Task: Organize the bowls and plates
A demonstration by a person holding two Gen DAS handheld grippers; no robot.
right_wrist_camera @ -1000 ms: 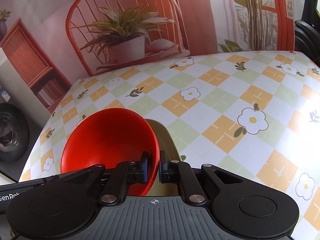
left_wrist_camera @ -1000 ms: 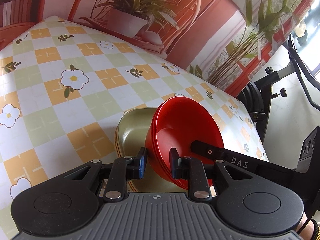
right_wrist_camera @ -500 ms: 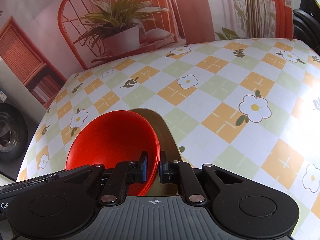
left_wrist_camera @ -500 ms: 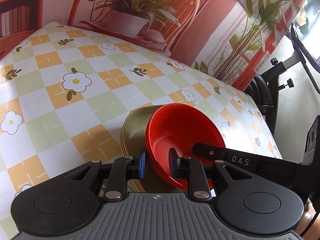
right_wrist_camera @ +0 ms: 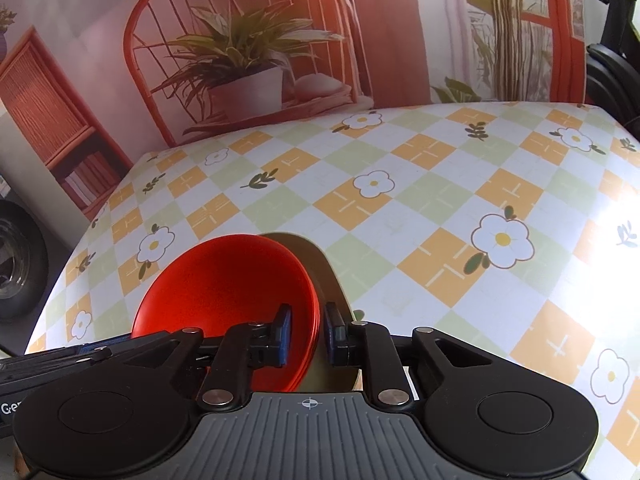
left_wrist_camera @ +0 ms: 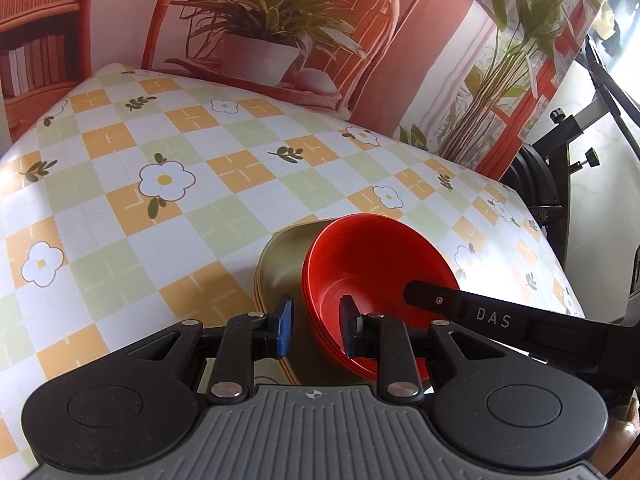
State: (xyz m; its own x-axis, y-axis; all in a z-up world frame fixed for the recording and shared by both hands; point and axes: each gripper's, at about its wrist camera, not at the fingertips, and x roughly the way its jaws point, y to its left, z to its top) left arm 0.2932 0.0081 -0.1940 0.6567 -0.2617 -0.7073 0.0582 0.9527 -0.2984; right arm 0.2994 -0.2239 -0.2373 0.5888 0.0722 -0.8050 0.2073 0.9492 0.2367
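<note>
Checkered floral counter (left_wrist_camera: pixel 168 216) carrying olive plates (left_wrist_camera: pixel 280 276), red bowls (left_wrist_camera: pixel 376 264) stacked inside; left gripper (left_wrist_camera: pixel 314 326) and right gripper (right_wrist_camera: pixel 307 334) straddling bowl rim, gaping, not clamping.

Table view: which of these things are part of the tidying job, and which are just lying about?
Part of the job:
- red bowls, stacked
- olive plates under them
- left tool and right tool, one at each side of the bowls' rim

Just there:
- flowered tablecloth
- plant backdrop
- tyre

Bowls (left_wrist_camera: pixel 376 276) nested on plates (left_wrist_camera: pixel 280 264), on the table (left_wrist_camera: pixel 180 216)
</note>
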